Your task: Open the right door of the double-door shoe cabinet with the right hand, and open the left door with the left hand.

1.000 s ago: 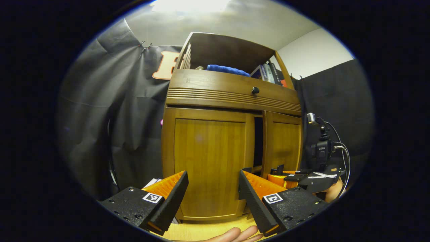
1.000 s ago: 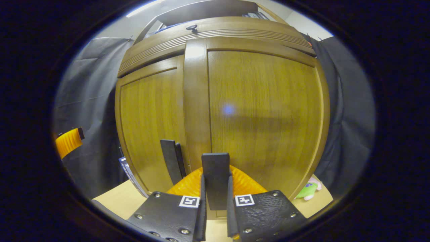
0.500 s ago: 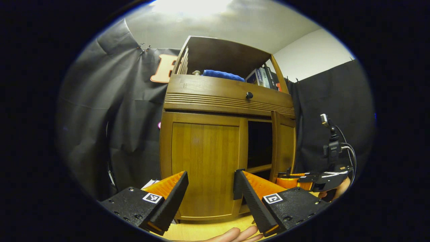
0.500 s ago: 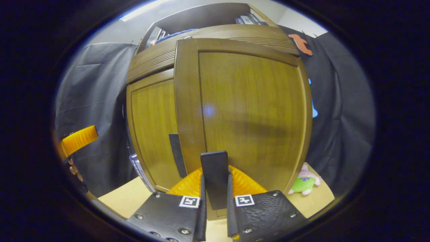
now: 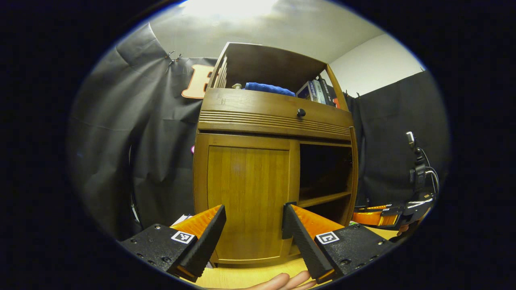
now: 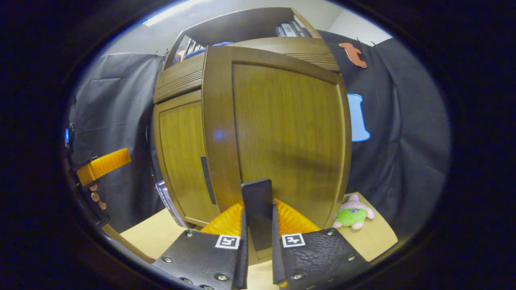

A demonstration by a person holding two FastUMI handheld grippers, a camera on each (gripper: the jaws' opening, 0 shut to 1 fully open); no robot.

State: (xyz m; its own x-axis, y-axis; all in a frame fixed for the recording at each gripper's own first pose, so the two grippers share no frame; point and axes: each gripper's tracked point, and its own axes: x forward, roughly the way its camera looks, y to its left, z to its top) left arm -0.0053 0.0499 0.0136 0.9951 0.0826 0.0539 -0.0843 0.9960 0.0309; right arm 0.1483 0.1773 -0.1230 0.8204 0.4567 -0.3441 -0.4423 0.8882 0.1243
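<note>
While right gripper [image 6: 258,241] stays clenched on handle [image 6: 257,213] of right door [image 6: 282,137], swung wide, left door [image 5: 248,197] sits closed on cabinet [image 5: 274,117]. Left gripper [image 5: 253,229] released, near door's inner edge. Next: grasp left handle, pull.

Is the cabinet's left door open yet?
No, the left door sits flush and closed, while the compartment beside it gapes dark.

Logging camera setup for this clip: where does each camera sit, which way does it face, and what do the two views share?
Left gripper view: rides the open left gripper, facing the cabinet front and closed left door; fingertips below.
Right gripper view: rides the right gripper, shut on the right door's handle, facing the right door.
Shared: cabinet, left door, and each other's gripper.
</note>
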